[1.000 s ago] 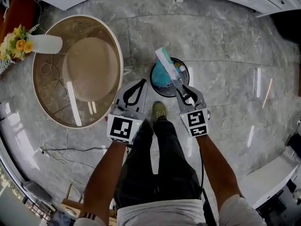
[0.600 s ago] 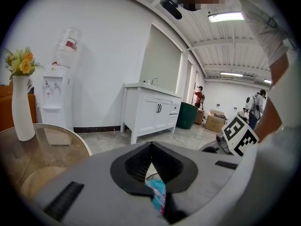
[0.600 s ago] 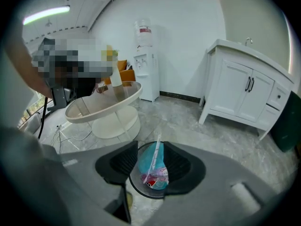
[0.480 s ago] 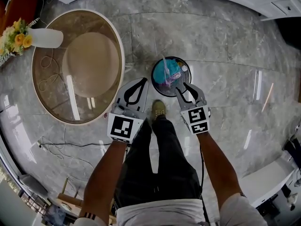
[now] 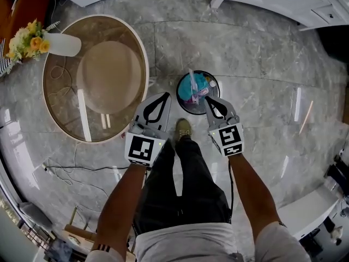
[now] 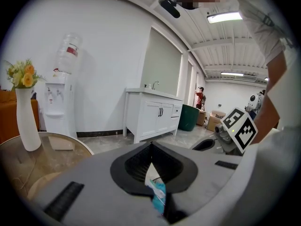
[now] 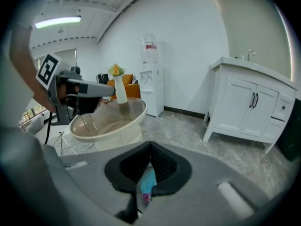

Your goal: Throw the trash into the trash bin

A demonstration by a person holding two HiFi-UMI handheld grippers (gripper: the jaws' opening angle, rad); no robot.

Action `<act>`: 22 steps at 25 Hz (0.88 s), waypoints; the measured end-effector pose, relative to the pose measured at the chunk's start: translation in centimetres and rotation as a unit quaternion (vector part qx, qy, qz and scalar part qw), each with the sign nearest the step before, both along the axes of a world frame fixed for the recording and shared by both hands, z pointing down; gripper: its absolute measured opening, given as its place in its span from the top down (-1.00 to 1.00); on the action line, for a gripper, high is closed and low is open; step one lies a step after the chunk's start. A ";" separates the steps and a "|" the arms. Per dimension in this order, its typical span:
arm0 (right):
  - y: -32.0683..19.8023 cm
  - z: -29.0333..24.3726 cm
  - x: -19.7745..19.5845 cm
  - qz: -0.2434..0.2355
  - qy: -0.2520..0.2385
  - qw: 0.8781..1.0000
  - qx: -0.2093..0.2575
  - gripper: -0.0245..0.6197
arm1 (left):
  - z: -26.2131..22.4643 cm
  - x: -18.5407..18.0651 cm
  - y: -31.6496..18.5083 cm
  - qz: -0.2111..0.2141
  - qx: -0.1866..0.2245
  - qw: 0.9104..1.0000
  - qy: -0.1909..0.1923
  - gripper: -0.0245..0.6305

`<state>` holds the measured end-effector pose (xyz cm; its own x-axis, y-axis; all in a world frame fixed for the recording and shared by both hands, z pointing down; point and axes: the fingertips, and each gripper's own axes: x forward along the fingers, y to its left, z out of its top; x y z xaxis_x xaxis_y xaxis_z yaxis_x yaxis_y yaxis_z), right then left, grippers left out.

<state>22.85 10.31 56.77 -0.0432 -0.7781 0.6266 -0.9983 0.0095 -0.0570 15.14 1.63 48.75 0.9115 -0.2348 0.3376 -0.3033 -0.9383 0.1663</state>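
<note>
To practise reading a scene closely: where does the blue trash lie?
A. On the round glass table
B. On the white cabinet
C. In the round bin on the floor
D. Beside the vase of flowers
C: the head view shows the blue trash lying inside the dark round bin.

Blue-white trash inside round black bin

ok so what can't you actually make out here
- Bottom of the trash bin: head view, buried under the trash.
- White-blue scrap: left gripper view, just a sliver behind the closed tips of the left hand-held gripper; held or lying below, unclear.
- Water bottle label: left gripper view, too small to read.
</note>
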 end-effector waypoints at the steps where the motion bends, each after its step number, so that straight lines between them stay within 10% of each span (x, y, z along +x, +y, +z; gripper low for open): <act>1: -0.6 -1.5 0.0 -0.002 -0.002 1.000 0.016 0.92 | -0.9 0.0 -0.1 -0.001 0.003 1.000 0.005 0.93; 22: -9.3 -35.9 -8.5 -0.095 -0.047 0.953 0.285 0.92 | -28.6 -4.4 -2.8 -0.041 0.074 0.989 0.120 0.93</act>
<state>14.36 0.99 20.84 -0.2511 -0.9636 0.0916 -0.9666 0.2446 -0.0771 10.79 -1.21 20.18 0.9371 -0.3418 0.0705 -0.3477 -0.9318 0.1044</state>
